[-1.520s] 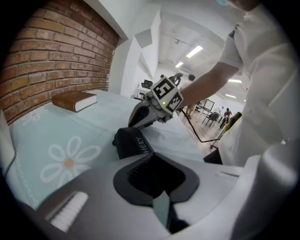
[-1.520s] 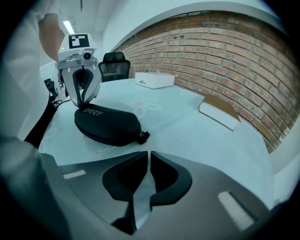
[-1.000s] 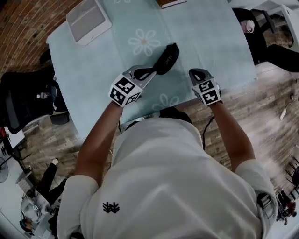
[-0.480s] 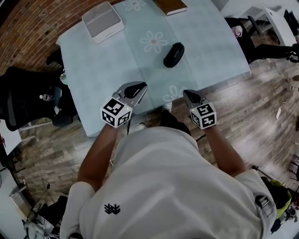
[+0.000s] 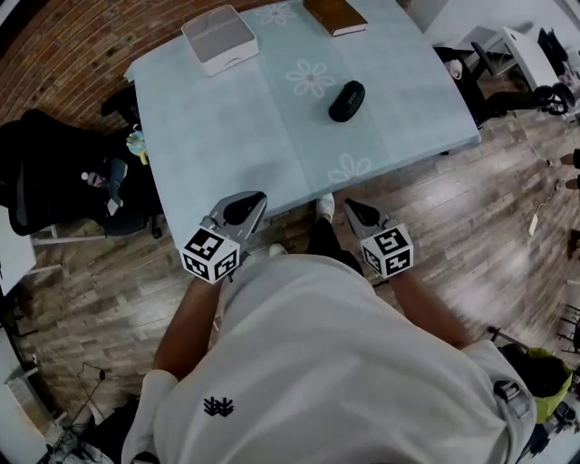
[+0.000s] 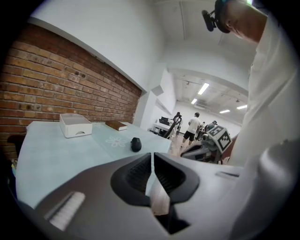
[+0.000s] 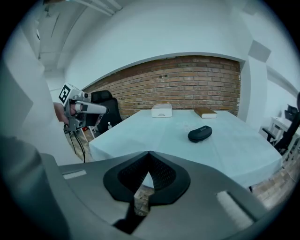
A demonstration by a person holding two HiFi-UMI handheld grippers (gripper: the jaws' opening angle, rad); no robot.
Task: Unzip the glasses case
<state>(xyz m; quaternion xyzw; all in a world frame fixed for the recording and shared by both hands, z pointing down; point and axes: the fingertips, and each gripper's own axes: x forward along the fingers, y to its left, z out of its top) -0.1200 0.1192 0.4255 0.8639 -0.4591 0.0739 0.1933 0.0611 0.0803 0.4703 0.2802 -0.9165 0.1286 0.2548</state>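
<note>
Black glasses case (image 5: 347, 100) lies closed on the desk (image 5: 227, 136), well beyond our left gripper (image 5: 251, 200) and right gripper (image 5: 350, 207), both off the desk's near edge: unzipping unstarted, we judge. Left gripper view, then right gripper view, each shows jaws clenched on nothing.

One table (image 5: 208, 136) carries one black glasses case (image 5: 347, 100), one white tray (image 5: 219, 38) and one brown book (image 5: 334, 15). Three daisy prints (image 5: 311, 78) show on its pale blue cover: one near the far edge, one mid-table, one at the near edge. Two tools are in view: the left tool (image 5: 246, 204) and the right tool (image 5: 352, 210).
</note>
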